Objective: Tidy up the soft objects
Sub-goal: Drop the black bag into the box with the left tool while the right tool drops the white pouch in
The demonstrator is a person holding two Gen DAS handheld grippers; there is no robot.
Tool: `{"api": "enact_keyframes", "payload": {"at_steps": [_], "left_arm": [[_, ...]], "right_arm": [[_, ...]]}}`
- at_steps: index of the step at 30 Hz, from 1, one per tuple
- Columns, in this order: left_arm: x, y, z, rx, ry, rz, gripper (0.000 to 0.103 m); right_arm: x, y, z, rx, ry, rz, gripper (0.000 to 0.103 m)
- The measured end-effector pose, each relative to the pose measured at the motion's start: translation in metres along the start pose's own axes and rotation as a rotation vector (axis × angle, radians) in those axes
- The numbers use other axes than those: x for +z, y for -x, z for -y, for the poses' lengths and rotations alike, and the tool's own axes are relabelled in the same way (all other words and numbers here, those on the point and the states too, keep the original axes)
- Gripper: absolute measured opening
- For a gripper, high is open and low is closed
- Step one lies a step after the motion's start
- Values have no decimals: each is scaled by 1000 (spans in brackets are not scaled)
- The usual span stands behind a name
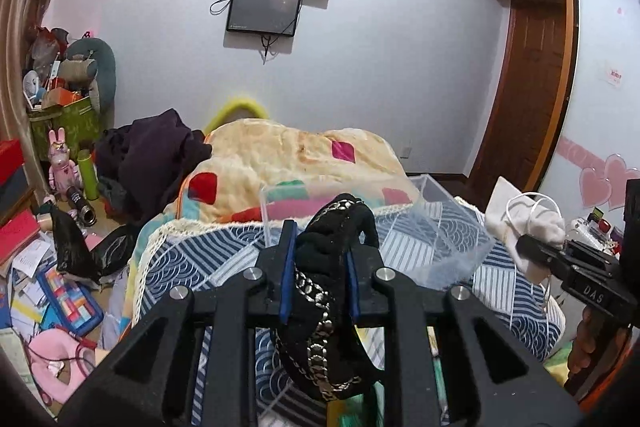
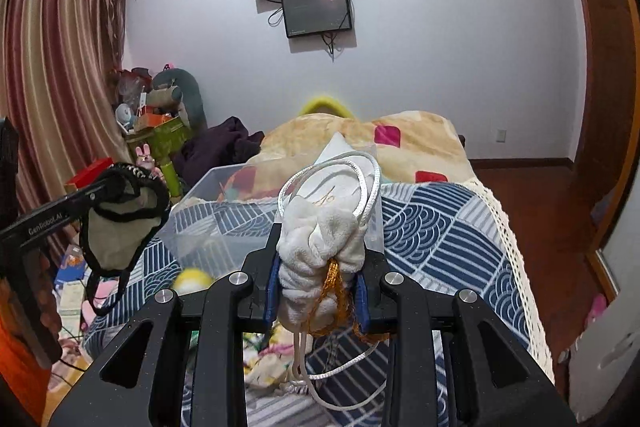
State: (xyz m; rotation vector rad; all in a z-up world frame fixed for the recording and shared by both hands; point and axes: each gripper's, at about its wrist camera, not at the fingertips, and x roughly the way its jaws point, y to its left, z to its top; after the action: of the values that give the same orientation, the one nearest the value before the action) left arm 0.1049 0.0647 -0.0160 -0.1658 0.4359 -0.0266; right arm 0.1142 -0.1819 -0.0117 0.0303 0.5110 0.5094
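Note:
My left gripper (image 1: 318, 247) is shut on a black fabric piece with a silver chain trim (image 1: 332, 291), held above the bed. It also shows at the left of the right wrist view (image 2: 124, 223), hanging with a beige lining. My right gripper (image 2: 320, 263) is shut on a white fleece pouch with white cord and gold string (image 2: 320, 243). It shows at the right of the left wrist view (image 1: 536, 227). A clear plastic box (image 1: 436, 223) sits open on the bed just ahead of both grippers (image 2: 208, 211).
The bed has a blue-and-white patterned cover (image 2: 440, 227) and a cream blanket with coloured patches (image 1: 296, 155). A dark clothes pile (image 1: 152, 151) lies at its left. The floor on the left is cluttered (image 1: 52, 267). A yellow ball (image 2: 192, 281) lies by the box.

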Motion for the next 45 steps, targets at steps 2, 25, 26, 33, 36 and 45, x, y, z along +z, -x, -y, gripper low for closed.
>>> {"api": "enact_keyframes", "payload": {"at_steps": [2, 25, 26, 33, 36, 45], "left_arm": [[7, -8, 1, -1, -7, 8, 21], [17, -137, 6, -2, -50, -213, 21], [15, -139, 5, -9, -45, -226, 21], [11, -132, 11, -4, -85, -249, 51], [13, -117, 14, -7, -94, -220, 63], [18, -50, 12, 15, -62, -131, 101]], "right_arm": [[4, -3, -1, 8, 4, 0, 27], [19, -110, -24, 65, 123, -270, 28], [18, -111, -24, 59, 134, -281, 29], [19, -99, -28, 35, 205, -265, 57], [22, -84, -32, 30, 211, -209, 65], [29, -26, -35, 26, 193, -65, 99]]}}
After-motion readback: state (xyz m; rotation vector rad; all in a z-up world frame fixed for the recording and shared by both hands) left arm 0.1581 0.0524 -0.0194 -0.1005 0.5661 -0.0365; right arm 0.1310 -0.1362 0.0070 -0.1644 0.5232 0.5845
